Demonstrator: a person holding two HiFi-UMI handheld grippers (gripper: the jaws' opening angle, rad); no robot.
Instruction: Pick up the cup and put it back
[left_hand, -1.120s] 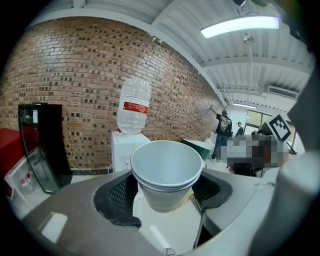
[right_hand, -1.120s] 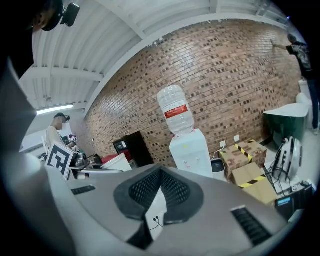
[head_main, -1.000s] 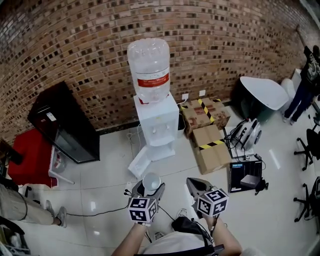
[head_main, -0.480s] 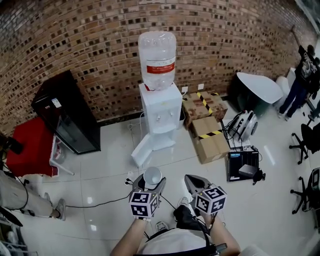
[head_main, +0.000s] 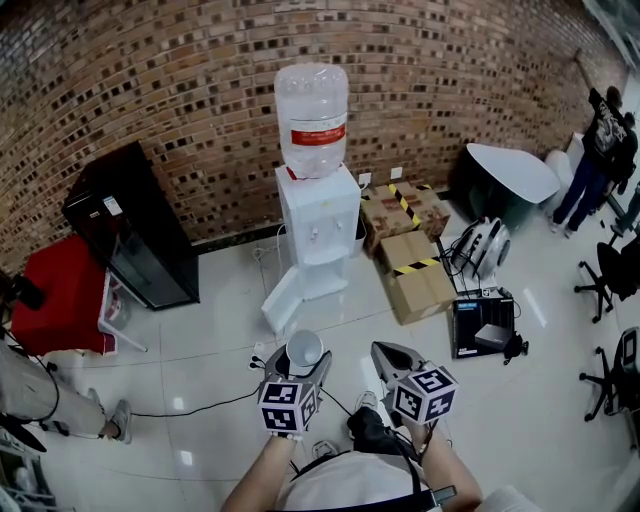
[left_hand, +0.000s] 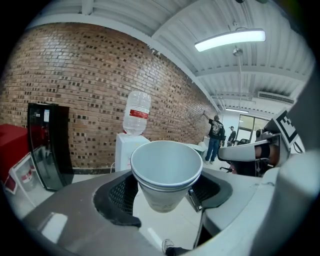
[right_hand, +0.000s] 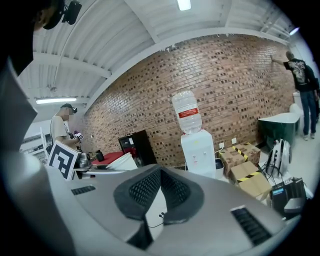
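Glossy white tiled floor (head_main: 215, 335) under water dispenser (head_main: 318, 232), cardboard boxes (head_main: 420, 288) (hazard-taped), black cabinet (head_main: 130, 235).

**brickfan:** quick colour rundown: the wall (head_main: 150, 80) is red-brown brick and the floor (head_main: 220, 330) is glossy white tile.

**cupguy:** yep, and the cup (left_hand: 166, 172) is plain white, same as the cooler (head_main: 318, 225). The clear bottle (head_main: 312, 115) has a red label (head_main: 317, 136). The boxes (head_main: 420, 290) are brown with yellow-black striped tape (head_main: 422, 264), and the cabinet (head_main: 130, 235) is black.

**brickfan:** the left tool (head_main: 302, 368) and right tool (head_main: 392, 358) are grey with black pads (left_hand: 117, 197) and black-and-white checker cubes (head_main: 288, 407).
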